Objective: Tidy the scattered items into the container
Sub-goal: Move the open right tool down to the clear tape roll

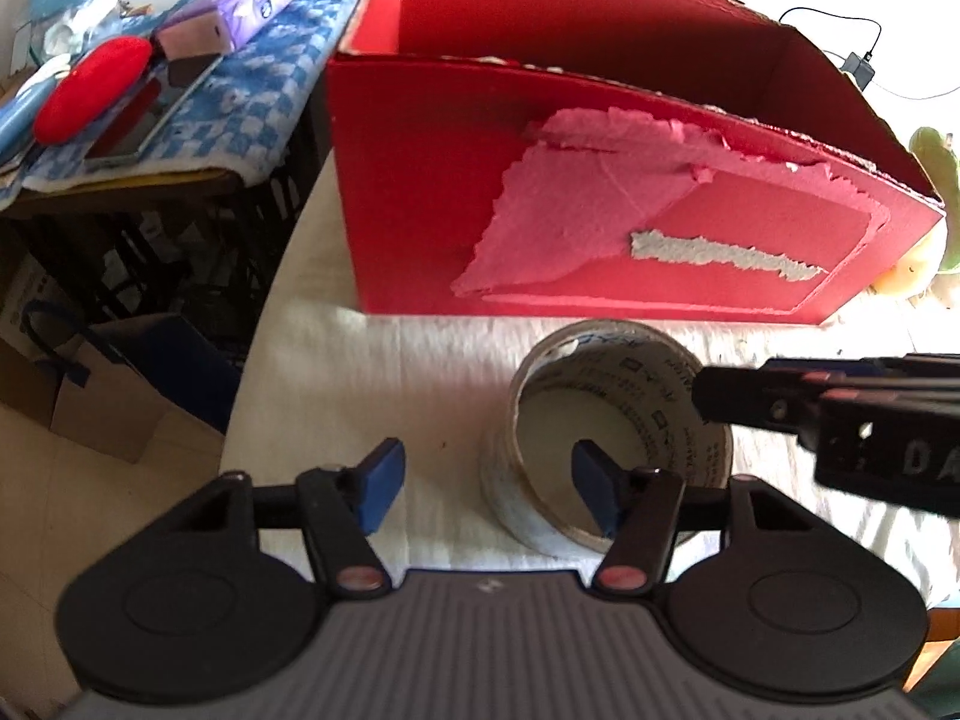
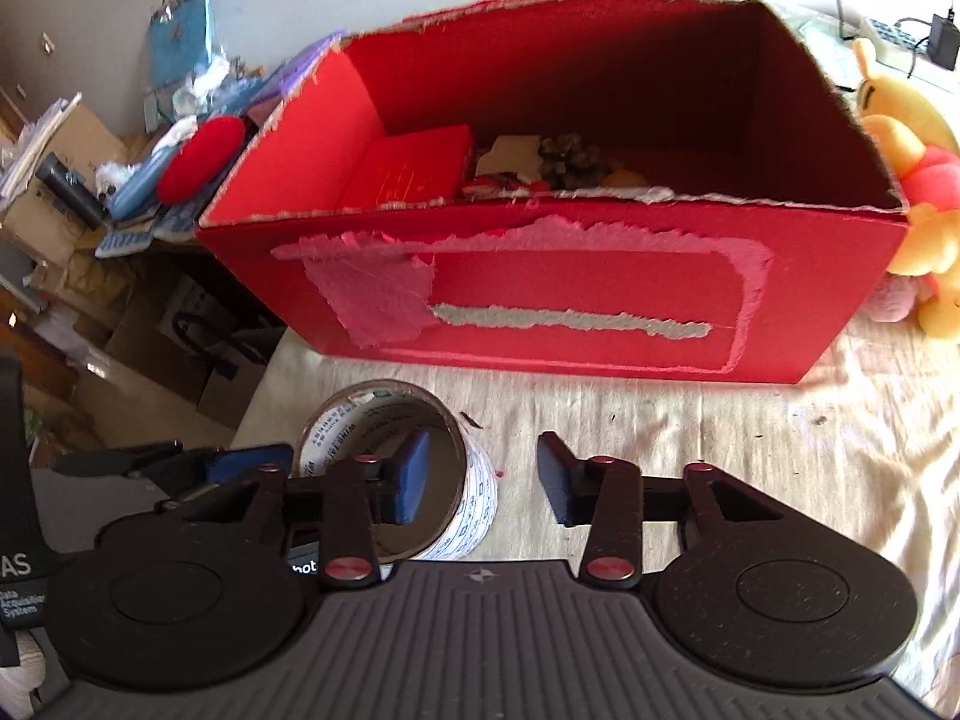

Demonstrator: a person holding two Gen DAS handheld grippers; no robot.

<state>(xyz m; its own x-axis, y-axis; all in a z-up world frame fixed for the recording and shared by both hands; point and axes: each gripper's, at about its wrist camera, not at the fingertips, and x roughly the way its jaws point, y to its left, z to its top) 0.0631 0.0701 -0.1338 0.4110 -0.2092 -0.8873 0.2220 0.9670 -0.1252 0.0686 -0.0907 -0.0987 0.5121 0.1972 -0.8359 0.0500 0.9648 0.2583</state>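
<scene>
**Both grippers at the tape roll, red box behind**

Nearest the lens, the left gripper [image 1: 487,483] has its jaws spread wide and holds nothing; its right blue pad sits inside the hollow of the tape roll [image 1: 606,438], the left pad out over bare cloth. The right gripper [image 2: 485,477] is likewise spread apart and empty: its left pad hangs within the roll's opening, its right pad over the cloth beside the roll. In the left wrist view a black finger of the right gripper reaches in from the right edge over the roll's rim.

The roll stands on its side face, hole upward, on the cream cloth [image 2: 780,450] covering the table, near the table's left edge and just in front of the box.

The red box [image 2: 540,300] stands behind the roll, open-topped, its rim ragged and its front wall scarred with torn paper. Inside, against the left wall, lies a red case [image 2: 408,171], with small mixed items beside it that are too dim to name.

A yellow plush toy [image 2: 918,180] leans at the box's right end. Beyond the table's left edge, a red oval cushion [image 1: 90,87] rests on a blue checked cloth [image 1: 264,78] among clutter.
</scene>
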